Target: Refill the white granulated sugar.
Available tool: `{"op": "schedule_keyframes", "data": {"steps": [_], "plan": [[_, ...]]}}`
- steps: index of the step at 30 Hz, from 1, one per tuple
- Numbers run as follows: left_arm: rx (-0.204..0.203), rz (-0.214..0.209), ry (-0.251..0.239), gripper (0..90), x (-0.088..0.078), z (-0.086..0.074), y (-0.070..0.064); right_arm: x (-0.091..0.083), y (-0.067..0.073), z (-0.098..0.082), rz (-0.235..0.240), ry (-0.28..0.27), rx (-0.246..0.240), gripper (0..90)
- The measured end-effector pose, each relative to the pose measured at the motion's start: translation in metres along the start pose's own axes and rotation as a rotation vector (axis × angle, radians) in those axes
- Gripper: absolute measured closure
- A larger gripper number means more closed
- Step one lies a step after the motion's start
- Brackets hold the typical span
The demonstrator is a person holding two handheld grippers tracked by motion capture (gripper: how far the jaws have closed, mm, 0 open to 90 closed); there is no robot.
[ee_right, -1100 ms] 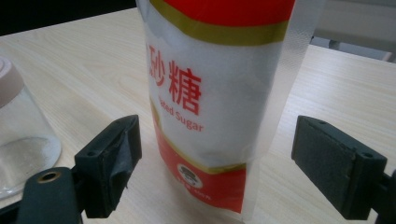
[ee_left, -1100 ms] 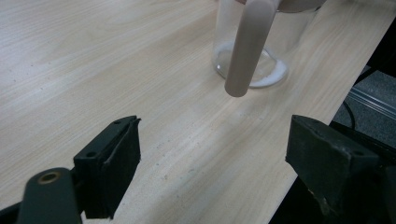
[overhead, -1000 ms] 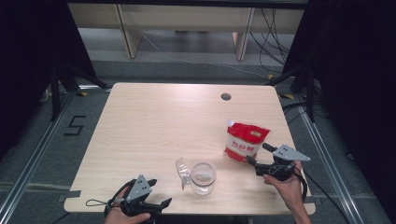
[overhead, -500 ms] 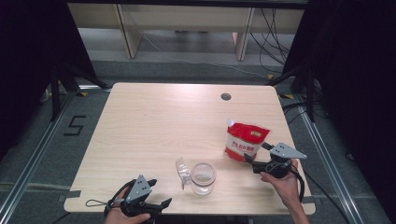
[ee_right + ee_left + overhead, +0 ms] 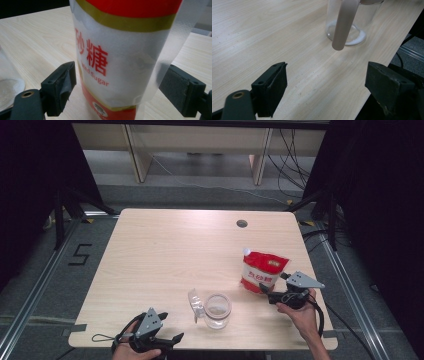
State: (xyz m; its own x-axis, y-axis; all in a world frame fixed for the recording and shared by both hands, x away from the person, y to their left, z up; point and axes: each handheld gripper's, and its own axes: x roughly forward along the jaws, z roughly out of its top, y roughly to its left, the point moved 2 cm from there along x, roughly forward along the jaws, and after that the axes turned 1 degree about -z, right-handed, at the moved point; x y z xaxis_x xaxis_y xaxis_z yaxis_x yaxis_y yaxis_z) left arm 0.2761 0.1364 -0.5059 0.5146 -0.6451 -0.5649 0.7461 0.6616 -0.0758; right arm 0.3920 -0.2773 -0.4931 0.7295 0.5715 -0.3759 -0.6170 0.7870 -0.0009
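The left gripper (image 5: 162, 340) rests unchanged at the near counter (image 5: 165, 250) edge, fingers spread, facing the glass jar (image 5: 217, 310). The right gripper (image 5: 267, 295) has advanced onto the upright sugar bag (image 5: 262, 272), which stands between its spread fingers, apparently ready for grasping.

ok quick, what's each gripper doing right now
Left gripper: open, empty, near the clear glass jar.
Right gripper: open around the red and white sugar bag, not closed.

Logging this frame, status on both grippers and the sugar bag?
Left gripper open, idle near the clear glass jar. Right gripper open, fingers straddling the red-and-white plastic sugar bag. Nothing in the way.
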Motion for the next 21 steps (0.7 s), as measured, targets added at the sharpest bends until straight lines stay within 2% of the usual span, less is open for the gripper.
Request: {"op": "schedule_keyframes", "data": {"steps": [1, 5, 6, 7, 8, 9, 10, 13, 14, 17, 18, 21], "plan": [[-0.023, -0.013, -0.014, 17.3, 0.0005, 0.0002, -0.0022, 0.0003, 0.0001, 0.0001, 0.004, 0.0, 0.005, 17.7], [-0.023, -0.014, -0.018, 17.4, 0.0002, -0.0014, -0.0023, 0.0007, -0.0012, 0.0003, -0.006, -0.006, 0.001, 19.0], [0.005, -0.004, 0.001, 17.4, -0.0007, -0.0022, 0.0003, 0.0008, 0.0005, 0.0005, 0.005, -0.01, 0.021, 20.5], [0.003, -0.002, 0.011, 17.4, -0.0013, -0.0024, 0.0002, 0.001, 0.0004, 0.0013, 0.009, -0.019, 0.018, 22.1], [-0.014, -0.008, -0.006, 17.4, -0.0015, -0.0019, -0.0015, 0.0015, -0.0001, 0.0017, -0.001, -0.031, 0.006, 23.1], [-0.014, -0.009, -0.015, 17.4, -0.0012, -0.0015, -0.0017, 0.0012, 0.0014, 0.002, -0.003, -0.031, 0.017, 23.8], [-0.014, -0.013, -0.016, 17.4, -0.0013, -0.0012, -0.0018, 0.0022, -0.0001, 0.0026, 0.004, -0.034, -0.004, 24.5], [-0.018, -0.01, -0.019, 17.4, -0.0005, -0.0014, -0.0027, 0.0018, 0.0008, 0.0032, 0.016, -0.039, -0.009, 30.0], [-0.003, -0.013, -0.001, 17.4, -0.0014, -0.0016, -0.0015, 0.0025, 0.0009, 0.0032, 0.015, -0.046, -0.028, 31.2], [-0.003, -0.013, -0.002, 17.4, -0.0013, -0.0017, -0.0015, 0.0034, 0.0033, 0.0039, 0.022, -0.055, -0.011, 33.3], [-0.022, -0.011, -0.014, 17.4, -0.0008, -0.0015, -0.0035, 0.0041, 0.0031, 0.0045, 0.013, -0.055, -0.022, 34.2], [-0.007, -0.008, -0.017, 17.4, -0.0008, -0.0012, -0.0029, 0.0034, 0.0041, 0.0051, 0.007, -0.045, -0.022, 34.8]]}}
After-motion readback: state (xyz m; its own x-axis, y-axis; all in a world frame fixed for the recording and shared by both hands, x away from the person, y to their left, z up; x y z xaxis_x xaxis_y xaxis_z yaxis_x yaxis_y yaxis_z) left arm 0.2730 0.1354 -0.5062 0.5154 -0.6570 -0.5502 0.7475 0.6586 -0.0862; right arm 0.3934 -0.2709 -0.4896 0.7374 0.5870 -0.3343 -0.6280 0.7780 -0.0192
